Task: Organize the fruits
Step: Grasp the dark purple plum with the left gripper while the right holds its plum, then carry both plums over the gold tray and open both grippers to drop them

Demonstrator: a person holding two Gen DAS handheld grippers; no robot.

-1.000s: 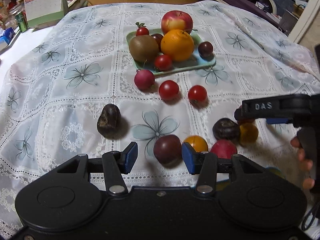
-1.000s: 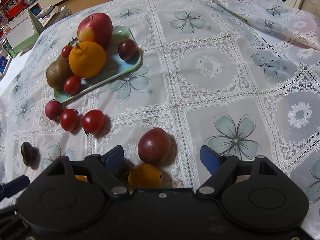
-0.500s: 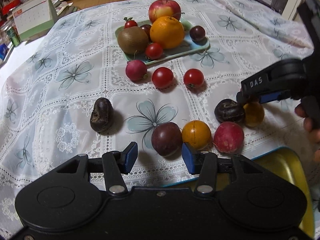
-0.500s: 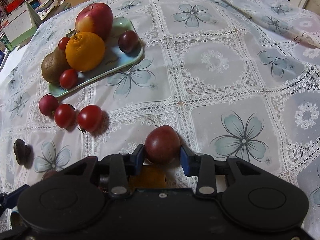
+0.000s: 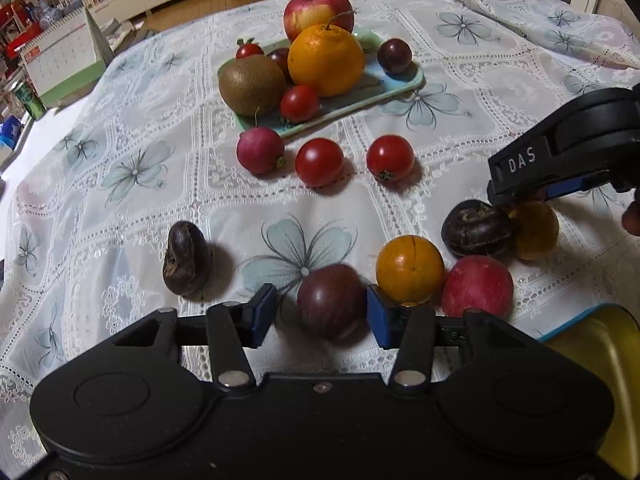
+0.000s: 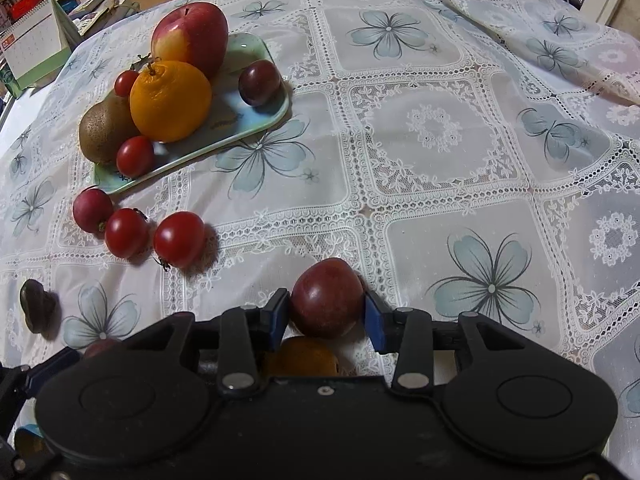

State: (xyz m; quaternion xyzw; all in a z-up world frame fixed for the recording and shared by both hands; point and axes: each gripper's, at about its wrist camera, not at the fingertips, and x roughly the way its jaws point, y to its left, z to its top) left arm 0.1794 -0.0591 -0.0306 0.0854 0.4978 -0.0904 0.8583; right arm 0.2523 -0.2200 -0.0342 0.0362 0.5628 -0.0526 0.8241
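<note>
A: Lace tablecloth point(image 6: 432, 136) with blue flowers; shelves and a desk calendar point(image 5: 60, 60) beyond. Green tray point(image 5: 404, 84) at the far side, loaded: apple point(image 5: 318, 10), orange point(image 5: 326, 60), kiwi point(image 5: 252, 84), small plum point(image 5: 394, 55), cherry tomato point(image 5: 299, 103).

B: Loose fruit?

A: Just in front of the tray: radish point(image 5: 260, 156), then loose tomatoes point(image 5: 319, 162) in a row. Well in front of the tray: chestnut point(image 5: 187, 258) to the left, second chestnut point(image 5: 476, 232) to the right, yellow fruit point(image 5: 410, 269) and pink-red fruit point(image 5: 478, 286) touching.

B: Left gripper?

A: Left gripper point(image 5: 320, 318) low, well in front of the tray. Fingers parted, bracketing dark plum point(image 5: 330, 300) on the cloth. Gap at the left pad; right pad close, contact uncertain. Nothing clamped.

B: Right gripper?

A: Right gripper point(image 6: 325, 312) in front of the tray, off to its right. Both blue pads pressed against red plum point(image 6: 326, 298), closed on it. Resting on cloth or lifted: cannot tell. Orange fruit point(image 6: 300, 356) partly hidden under the fingers.
</note>
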